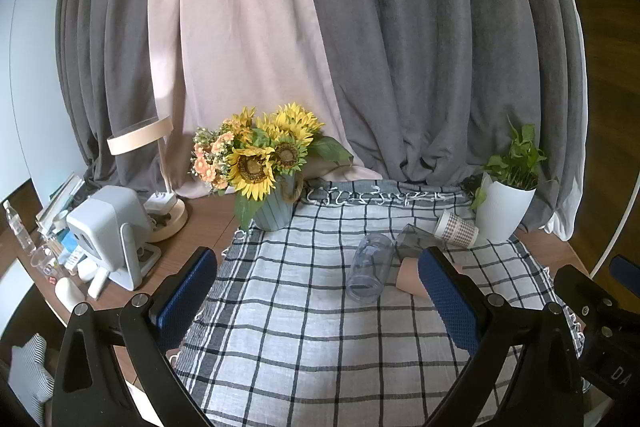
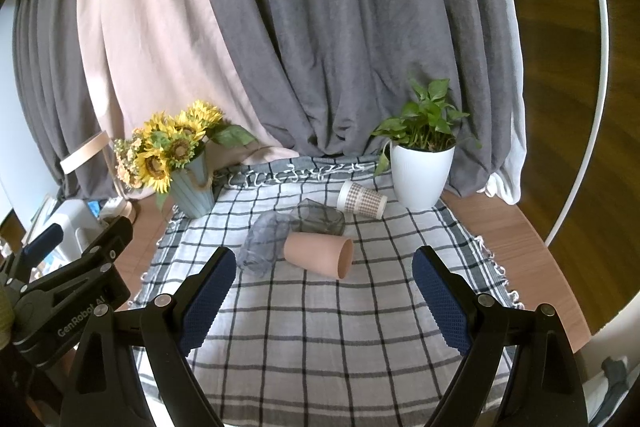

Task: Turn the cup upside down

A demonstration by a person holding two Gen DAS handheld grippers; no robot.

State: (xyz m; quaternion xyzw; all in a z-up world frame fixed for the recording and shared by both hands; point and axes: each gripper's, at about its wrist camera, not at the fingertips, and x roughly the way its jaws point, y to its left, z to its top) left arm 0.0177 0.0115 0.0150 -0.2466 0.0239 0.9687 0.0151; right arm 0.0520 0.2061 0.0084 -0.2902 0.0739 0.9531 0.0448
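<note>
Several cups lie on their sides on a checked cloth (image 2: pixel 320 327). A pink cup (image 2: pixel 320 253) lies nearest, mouth to the right; the left wrist view shows only part of the pink cup (image 1: pixel 408 277) behind a finger. A clear plastic cup (image 2: pixel 262 241) lies left of it, also in the left wrist view (image 1: pixel 370 267). A dark glass cup (image 2: pixel 320 219) and a checked paper cup (image 2: pixel 360 201) lie behind. My left gripper (image 1: pixel 318 289) and my right gripper (image 2: pixel 322 291) are both open and empty, held above the cloth short of the cups.
A sunflower vase (image 2: pixel 192 187) stands at the cloth's back left and a white potted plant (image 2: pixel 420 167) at the back right. A lamp (image 1: pixel 160 187), a white device (image 1: pixel 108 227) and clutter sit on the wooden table (image 1: pixel 208 219) to the left. Curtains hang behind.
</note>
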